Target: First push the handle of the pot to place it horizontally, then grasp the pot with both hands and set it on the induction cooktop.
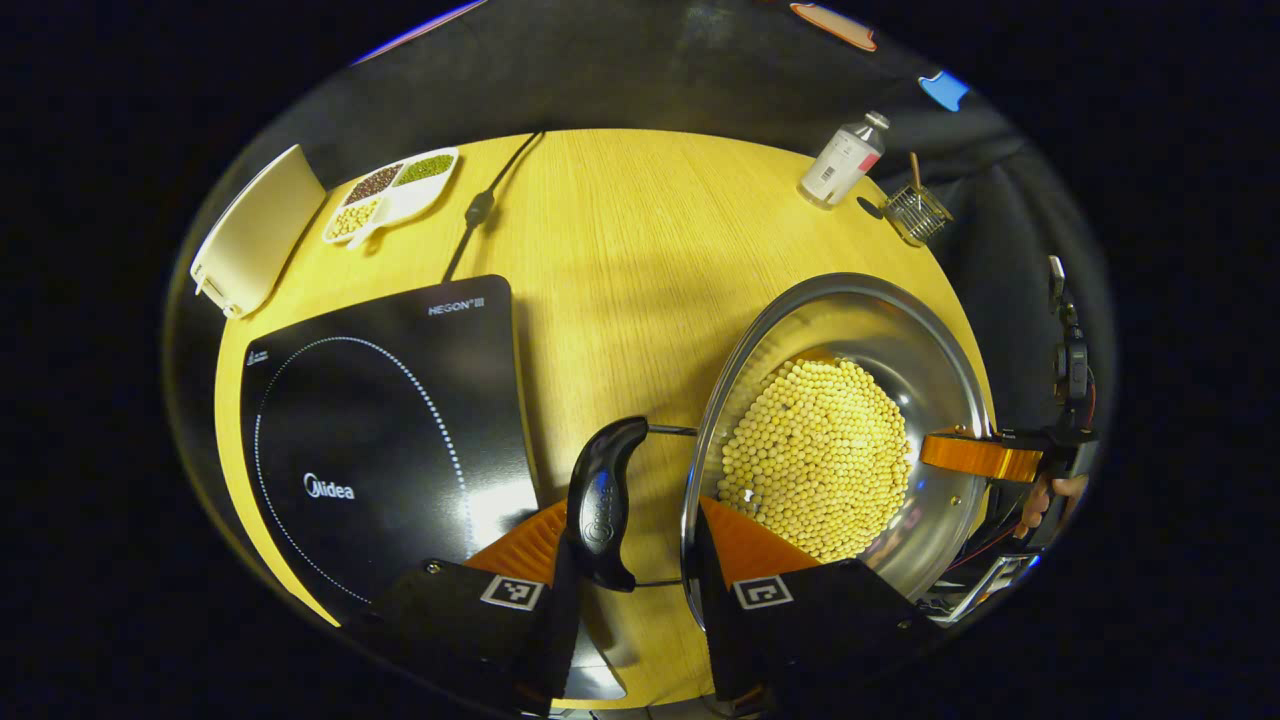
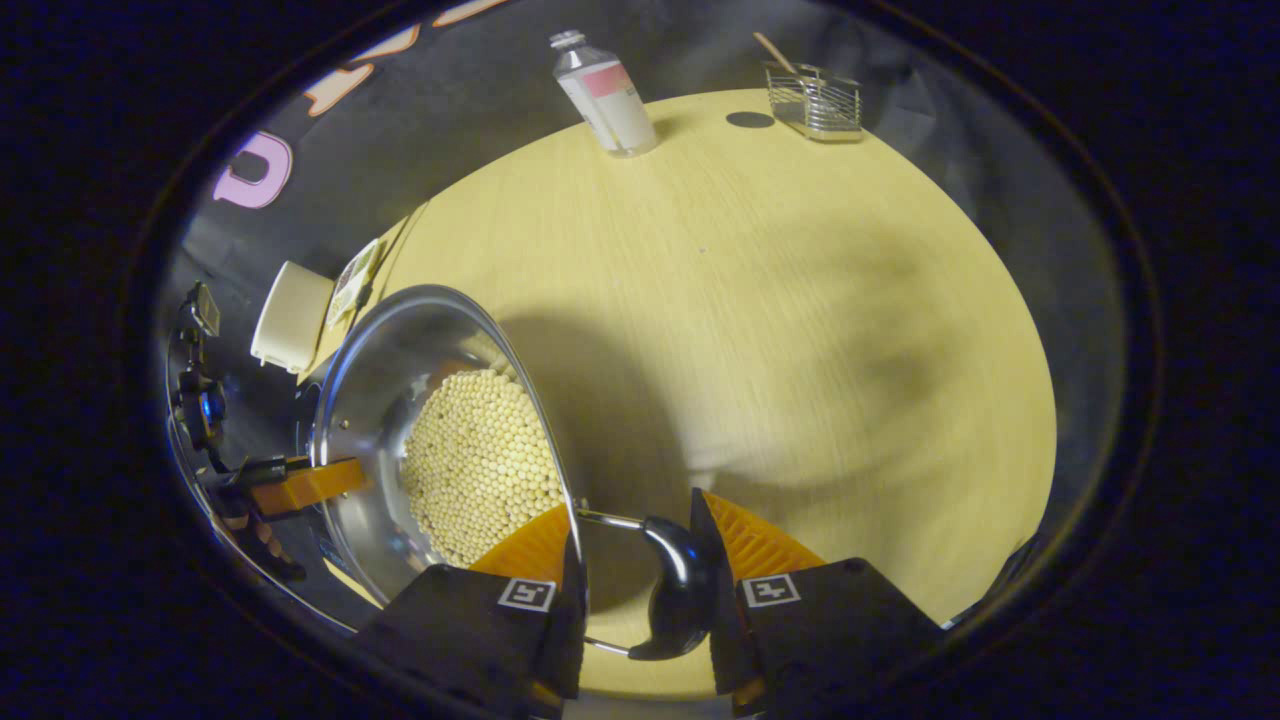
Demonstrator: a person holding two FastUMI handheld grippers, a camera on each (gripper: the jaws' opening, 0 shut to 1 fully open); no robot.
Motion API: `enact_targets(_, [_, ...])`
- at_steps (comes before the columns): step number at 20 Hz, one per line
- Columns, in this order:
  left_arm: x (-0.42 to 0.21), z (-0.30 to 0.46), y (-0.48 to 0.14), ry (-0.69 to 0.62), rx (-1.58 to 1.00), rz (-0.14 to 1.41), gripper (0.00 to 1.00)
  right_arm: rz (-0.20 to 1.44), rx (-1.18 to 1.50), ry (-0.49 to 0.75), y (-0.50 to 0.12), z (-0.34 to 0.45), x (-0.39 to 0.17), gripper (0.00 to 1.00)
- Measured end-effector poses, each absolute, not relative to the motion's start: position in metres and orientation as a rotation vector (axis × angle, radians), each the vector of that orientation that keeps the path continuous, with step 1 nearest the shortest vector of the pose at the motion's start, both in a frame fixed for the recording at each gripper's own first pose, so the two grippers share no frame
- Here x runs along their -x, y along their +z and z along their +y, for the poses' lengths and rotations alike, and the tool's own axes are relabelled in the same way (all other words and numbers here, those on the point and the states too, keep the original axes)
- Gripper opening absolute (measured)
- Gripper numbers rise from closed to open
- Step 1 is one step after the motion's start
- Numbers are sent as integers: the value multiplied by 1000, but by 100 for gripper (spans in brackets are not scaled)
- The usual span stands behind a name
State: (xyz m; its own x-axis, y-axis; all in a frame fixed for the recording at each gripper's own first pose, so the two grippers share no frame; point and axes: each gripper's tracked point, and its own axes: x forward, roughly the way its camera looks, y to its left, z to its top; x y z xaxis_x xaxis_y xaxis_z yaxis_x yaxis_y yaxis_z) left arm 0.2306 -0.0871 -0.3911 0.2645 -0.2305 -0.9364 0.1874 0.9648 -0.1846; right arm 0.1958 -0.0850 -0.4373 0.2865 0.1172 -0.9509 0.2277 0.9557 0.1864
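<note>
Fingers (image 1: 745,550) of left gripper (image 1: 622,545) narrowed around pot handle (image 1: 603,500), right gripper (image 2: 635,560) likewise around opposite handle (image 2: 678,585). Bean-filled pot (image 1: 850,330) beside induction cooktop (image 1: 380,420) on table (image 1: 620,250). Beyond: bottle (image 1: 843,160), wire basket (image 1: 915,212), divided dish (image 1: 392,193).

Shiny silver steel pot (image 1: 905,340), pale yellow beans (image 1: 815,455) inside, glossy black curved handle (image 1: 600,500). Flat black glass induction cooktop (image 1: 385,440), white dotted ring (white logo too). Light yellow wood-grain table (image 1: 620,250). Cream rectangular board (image 1: 255,230). White divided dish (image 1: 392,195): brown, green, yellow grains.
</note>
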Motion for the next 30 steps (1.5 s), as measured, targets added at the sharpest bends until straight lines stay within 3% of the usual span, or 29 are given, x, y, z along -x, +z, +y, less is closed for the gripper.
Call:
enact_targets(2, [-226, -77, -381, -266, 47, 1278, 54, 1284, -319, -56, -430, -72, -198, 46])
enact_targets(3, [-224, -70, -374, -255, 44, 1277, 55, 1285, -316, -40, -426, -65, -199, 52])
enact_targets(17, [-179, 52, -290, -55, 127, 1181, 52, 1242, -283, 182, -374, 67, -210, 52])
enact_targets(19, [-178, 70, -289, -63, 148, 1177, 52, 1231, -260, 177, -370, 85, -210, 52])
enact_targets(20, [-178, 78, -291, -68, 159, 1179, 52, 1231, -251, 168, -370, 94, -212, 45])
enact_targets(30, [-209, 161, -309, -187, 142, 1186, 52, 1219, -232, 23, -370, 174, -219, 45])
